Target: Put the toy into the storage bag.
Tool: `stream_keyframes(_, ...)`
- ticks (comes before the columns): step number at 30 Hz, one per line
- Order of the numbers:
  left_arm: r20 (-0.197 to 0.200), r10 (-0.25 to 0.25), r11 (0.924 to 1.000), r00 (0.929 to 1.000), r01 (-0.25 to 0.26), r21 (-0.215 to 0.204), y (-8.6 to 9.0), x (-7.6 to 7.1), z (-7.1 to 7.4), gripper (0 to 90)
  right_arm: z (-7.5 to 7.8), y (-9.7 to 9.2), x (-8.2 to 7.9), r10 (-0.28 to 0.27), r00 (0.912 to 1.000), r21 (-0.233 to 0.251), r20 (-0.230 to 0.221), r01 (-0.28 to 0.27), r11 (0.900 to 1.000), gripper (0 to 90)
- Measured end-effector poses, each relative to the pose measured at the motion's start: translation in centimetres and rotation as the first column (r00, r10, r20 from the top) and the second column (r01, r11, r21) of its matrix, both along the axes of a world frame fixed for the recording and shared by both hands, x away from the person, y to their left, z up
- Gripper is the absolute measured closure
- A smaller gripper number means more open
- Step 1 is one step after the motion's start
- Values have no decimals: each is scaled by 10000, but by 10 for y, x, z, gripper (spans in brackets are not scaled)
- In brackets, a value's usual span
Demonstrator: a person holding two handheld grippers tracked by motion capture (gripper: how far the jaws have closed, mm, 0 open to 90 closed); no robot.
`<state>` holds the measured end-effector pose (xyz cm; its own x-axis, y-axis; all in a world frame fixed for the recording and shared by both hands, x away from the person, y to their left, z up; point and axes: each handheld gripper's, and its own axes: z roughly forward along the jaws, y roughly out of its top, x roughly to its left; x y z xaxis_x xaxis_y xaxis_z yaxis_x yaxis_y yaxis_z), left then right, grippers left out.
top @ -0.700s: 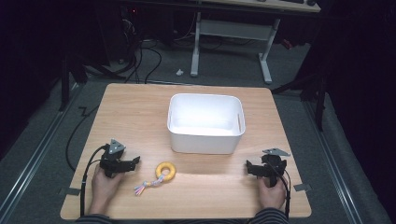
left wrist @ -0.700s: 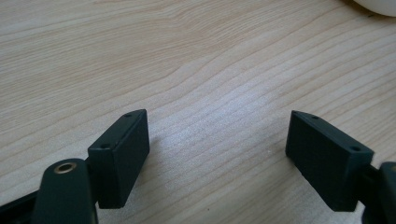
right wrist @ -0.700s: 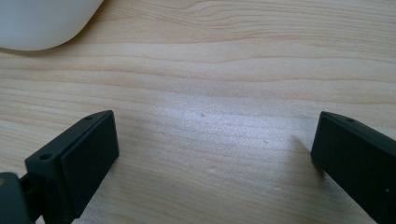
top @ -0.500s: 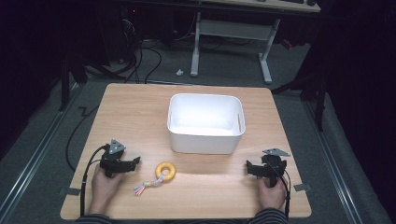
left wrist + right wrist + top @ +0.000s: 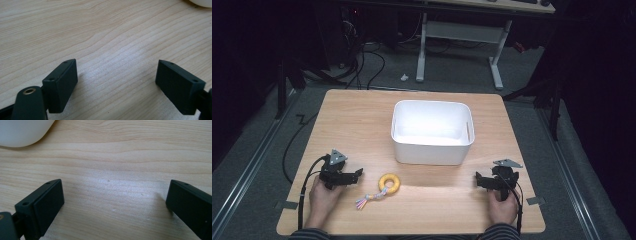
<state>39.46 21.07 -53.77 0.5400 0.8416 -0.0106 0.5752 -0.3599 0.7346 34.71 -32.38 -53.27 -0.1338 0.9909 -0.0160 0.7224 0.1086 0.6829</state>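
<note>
A yellow ring toy (image 5: 389,182) with a short pastel rope tail (image 5: 367,199) lies on the wooden table (image 5: 362,125), in front of a white bin (image 5: 432,131). My left gripper (image 5: 358,174) rests on the table just left of the ring, pointing toward it. Its jaws stand open over bare wood (image 5: 116,82). My right gripper (image 5: 478,180) rests near the front right of the table and points left. It is open too, with nothing between its jaws (image 5: 113,205). The bin looks empty.
The white bin's corner (image 5: 22,132) shows at the top left of the right gripper view, and a pale edge (image 5: 202,2) at the top right of the left gripper view. Desk legs (image 5: 422,45) and cables lie on the floor beyond the table.
</note>
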Motion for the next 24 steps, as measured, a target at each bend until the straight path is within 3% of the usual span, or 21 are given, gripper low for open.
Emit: stream_keyframes(24,-455,102,9997,9989,-92,224,9,-4,8,218,0,0,0,0,10000,7,-3,0,10000,15)
